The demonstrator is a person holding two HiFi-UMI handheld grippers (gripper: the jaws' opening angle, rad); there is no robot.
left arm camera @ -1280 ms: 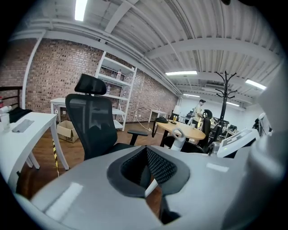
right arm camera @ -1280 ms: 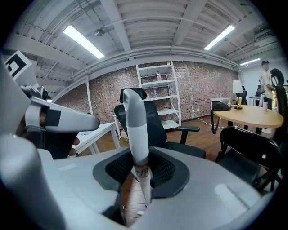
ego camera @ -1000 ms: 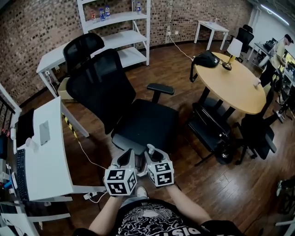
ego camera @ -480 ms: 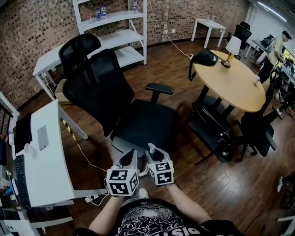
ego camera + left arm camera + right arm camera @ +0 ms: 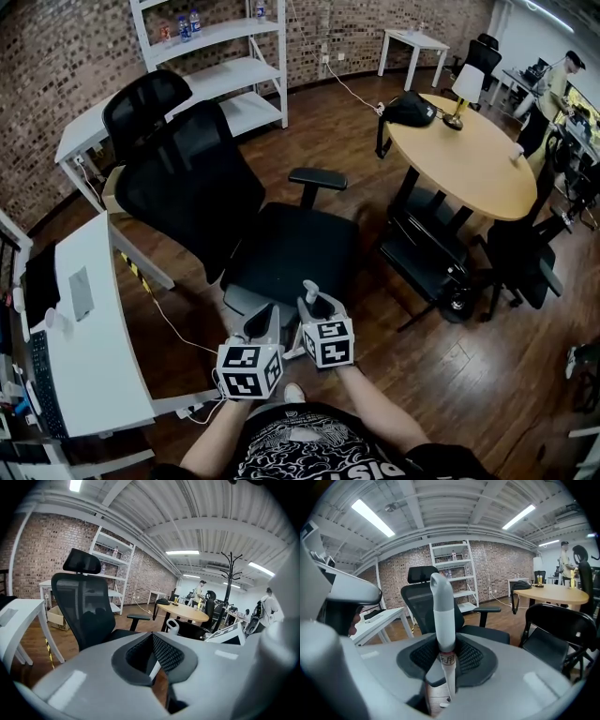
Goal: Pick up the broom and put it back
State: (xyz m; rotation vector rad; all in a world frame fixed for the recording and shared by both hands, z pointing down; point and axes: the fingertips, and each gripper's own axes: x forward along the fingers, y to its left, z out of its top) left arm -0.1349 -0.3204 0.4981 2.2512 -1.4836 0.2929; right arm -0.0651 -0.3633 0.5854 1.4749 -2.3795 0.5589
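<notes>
The broom shows only as its handle (image 5: pixel 442 611): a grey grip on a thin white stick, standing upright. My right gripper (image 5: pixel 446 644) is shut on it just below the grey grip. In the head view the handle's top (image 5: pixel 310 292) pokes up out of the right gripper (image 5: pixel 314 305), low and centre, in front of the person's body. The left gripper (image 5: pixel 265 319) sits close beside it on the left, its black pads meeting at the tips with nothing between them (image 5: pixel 153 637). From the left gripper view the handle's top (image 5: pixel 172 626) is visible to the right. The broom's head is hidden.
A black office chair (image 5: pixel 244 216) stands directly ahead of both grippers. A white desk (image 5: pixel 94 328) is at the left, white shelves (image 5: pixel 216 66) against the brick wall. A round wooden table (image 5: pixel 469 159) and black chairs (image 5: pixel 431 253) are at the right. A person (image 5: pixel 553 84) stands far right.
Both grippers have drifted slightly lower in the head view, still side by side, and the room has shifted left. The right gripper's hold on the handle is the same.
</notes>
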